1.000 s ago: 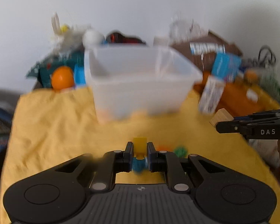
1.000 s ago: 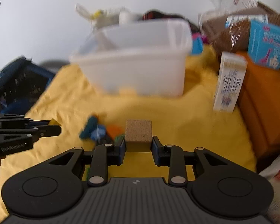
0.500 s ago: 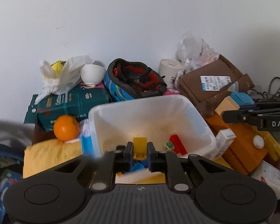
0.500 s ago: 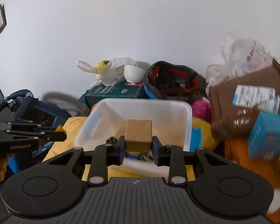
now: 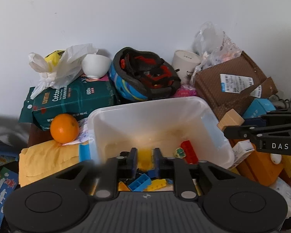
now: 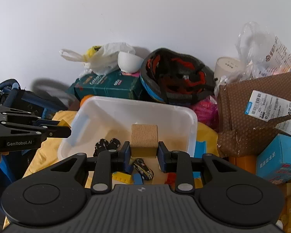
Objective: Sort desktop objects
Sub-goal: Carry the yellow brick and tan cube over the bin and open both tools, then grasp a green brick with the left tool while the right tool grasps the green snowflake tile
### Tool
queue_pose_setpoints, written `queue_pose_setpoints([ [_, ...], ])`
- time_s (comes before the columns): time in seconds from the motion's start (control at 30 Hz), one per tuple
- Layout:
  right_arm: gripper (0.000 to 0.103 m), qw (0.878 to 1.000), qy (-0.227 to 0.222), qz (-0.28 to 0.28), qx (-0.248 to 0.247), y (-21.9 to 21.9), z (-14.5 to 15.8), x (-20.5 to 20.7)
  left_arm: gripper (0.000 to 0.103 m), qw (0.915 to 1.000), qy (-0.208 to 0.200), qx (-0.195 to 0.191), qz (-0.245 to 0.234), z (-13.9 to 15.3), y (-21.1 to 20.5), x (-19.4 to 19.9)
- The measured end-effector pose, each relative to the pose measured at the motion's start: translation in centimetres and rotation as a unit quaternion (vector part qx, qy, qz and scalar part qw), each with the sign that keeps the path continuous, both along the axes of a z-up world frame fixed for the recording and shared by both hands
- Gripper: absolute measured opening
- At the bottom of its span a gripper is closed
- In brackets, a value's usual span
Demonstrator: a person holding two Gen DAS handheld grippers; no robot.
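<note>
Open air above bin (image 5: 209, 112), clear to the wall. Behind the rim: helmet (image 5: 145, 75) and green pack (image 5: 75, 99). Orange (image 5: 64, 128) close at left rim. Brown box (image 5: 232, 81) and blue carton (image 6: 277, 155) crowding right side. Bin floor part-littered with bricks (image 5: 189, 151).

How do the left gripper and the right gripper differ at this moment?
The left gripper has just been opening: a yellow block shows between its parted jaws, seemingly released. The right gripper stays shut on a wooden block, which is bigger and plain beige. Both are black, point downward, and hover over the clear plastic bin.
</note>
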State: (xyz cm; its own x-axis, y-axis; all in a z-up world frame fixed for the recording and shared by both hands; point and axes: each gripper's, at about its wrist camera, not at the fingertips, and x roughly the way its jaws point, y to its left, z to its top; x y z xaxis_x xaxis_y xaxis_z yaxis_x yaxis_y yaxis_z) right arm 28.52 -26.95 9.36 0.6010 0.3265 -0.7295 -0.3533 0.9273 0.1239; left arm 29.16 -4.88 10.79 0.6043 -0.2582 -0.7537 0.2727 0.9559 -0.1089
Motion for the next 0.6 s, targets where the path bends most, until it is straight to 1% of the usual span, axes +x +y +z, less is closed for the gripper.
queue_pose_setpoints([
  [0.03,0.034,1.000,0.002,-0.001,-0.003,0.0,-0.2,0.2,0.056,0.9999,-0.003,0.008,0.006,-0.1,-0.1,0.1],
  [0.07,0.034,1.000,0.004,-0.003,-0.007,0.1,-0.3,0.3,0.072,0.9994,-0.014,0.022,0.022,-0.2,-0.1,0.0],
  [0.1,0.045,1.000,0.003,-0.007,-0.013,0.2,-0.6,0.4,0.072,0.9989,-0.022,0.029,0.029,-0.2,0.0,-0.1],
  [0.13,0.056,1.000,0.000,-0.013,-0.019,0.3,-0.8,0.5,0.072,0.9988,-0.024,0.027,0.031,-0.4,0.1,-0.2],
  [0.17,0.057,1.000,-0.005,-0.016,-0.022,0.4,-0.9,0.5,0.072,0.9990,-0.022,0.021,0.031,-0.5,0.3,-0.2],
  [0.23,0.057,1.000,-0.009,-0.018,-0.018,0.3,-1.2,0.3,0.072,0.9992,-0.021,0.011,0.032,-0.8,0.7,-0.6],
  [0.33,0.057,1.000,-0.009,-0.018,-0.013,0.2,-1.6,-0.6,0.072,0.9987,-0.036,0.008,0.036,-1.4,1.4,-2.2],
  [0.4,0.057,1.000,-0.017,-0.004,0.002,0.1,-1.9,-2.2,0.072,0.9980,-0.051,0.006,0.036,-2.2,1.8,-4.2],
  [0.47,0.057,1.000,-0.024,0.006,0.015,0.0,-2.7,-4.7,0.072,0.9971,-0.065,0.004,0.041,-3.3,2.1,-6.9],
  [0.53,0.057,0.999,-0.028,0.018,0.018,-0.5,-4.2,-7.3,0.072,0.9966,-0.067,-0.010,0.047,-5.5,2.2,-10.5],
  [0.6,0.057,0.999,-0.037,0.013,0.014,-1.3,-6.0,-10.2,0.072,0.9974,-0.052,-0.015,0.047,-8.1,1.7,-13.6],
])
